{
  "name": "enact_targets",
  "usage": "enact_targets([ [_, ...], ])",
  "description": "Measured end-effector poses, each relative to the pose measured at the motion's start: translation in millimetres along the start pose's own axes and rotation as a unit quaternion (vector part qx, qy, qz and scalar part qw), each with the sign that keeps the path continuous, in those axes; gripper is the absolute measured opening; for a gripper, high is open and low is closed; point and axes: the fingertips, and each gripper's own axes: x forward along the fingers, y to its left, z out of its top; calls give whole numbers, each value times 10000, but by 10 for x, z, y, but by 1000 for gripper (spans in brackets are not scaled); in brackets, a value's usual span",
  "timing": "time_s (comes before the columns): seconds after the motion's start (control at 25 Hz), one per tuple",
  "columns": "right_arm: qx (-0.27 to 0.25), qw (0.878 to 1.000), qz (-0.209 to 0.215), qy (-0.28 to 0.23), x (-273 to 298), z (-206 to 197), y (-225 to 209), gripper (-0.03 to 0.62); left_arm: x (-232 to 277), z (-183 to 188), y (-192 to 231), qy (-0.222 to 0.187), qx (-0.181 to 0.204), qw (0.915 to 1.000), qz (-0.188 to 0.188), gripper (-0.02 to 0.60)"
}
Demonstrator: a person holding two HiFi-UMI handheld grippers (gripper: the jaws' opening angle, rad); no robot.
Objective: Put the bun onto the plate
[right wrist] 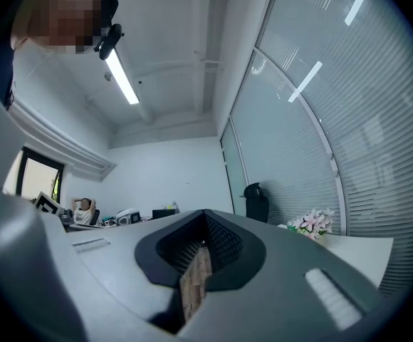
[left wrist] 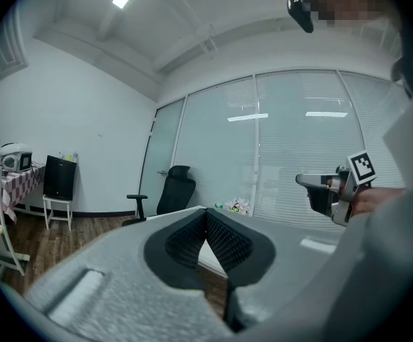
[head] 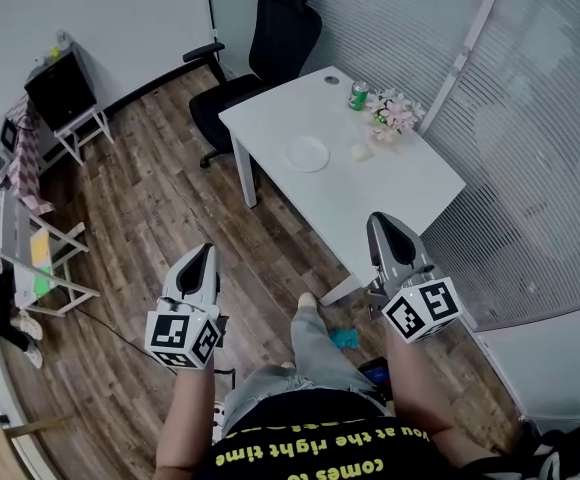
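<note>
The bun (head: pixel 360 152) sits on the bench (head: pixel 410 183) beside the plate (head: pixel 307 154), not touching it. It looks soft and light: pinch it gently across its sides, or it may squash. Your left gripper (head: pixel 206 252) and right gripper (head: pixel 378 220) hang well short of the bench, fingers together, empty. The label on the green can (head: pixel 358 95) is too small to read.

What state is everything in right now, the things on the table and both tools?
plate: empty, flat on the table.
bun: on the table beside the plate, not on it.
can: upright near the table's far end.
left tool: shut, empty, over the floor.
right tool: shut, empty, well short of the bun.
</note>
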Motion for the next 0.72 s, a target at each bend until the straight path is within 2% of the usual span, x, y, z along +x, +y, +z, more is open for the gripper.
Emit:
enact_targets([
  [0.2,-21,9999,-73,-132,209,48,-215,6,228,6,70,-6,-18,10000,89,0],
  [0.72,145,9998,143,18,902,24,-639,6,853,147,284,14,-33,9993,360,0],
])
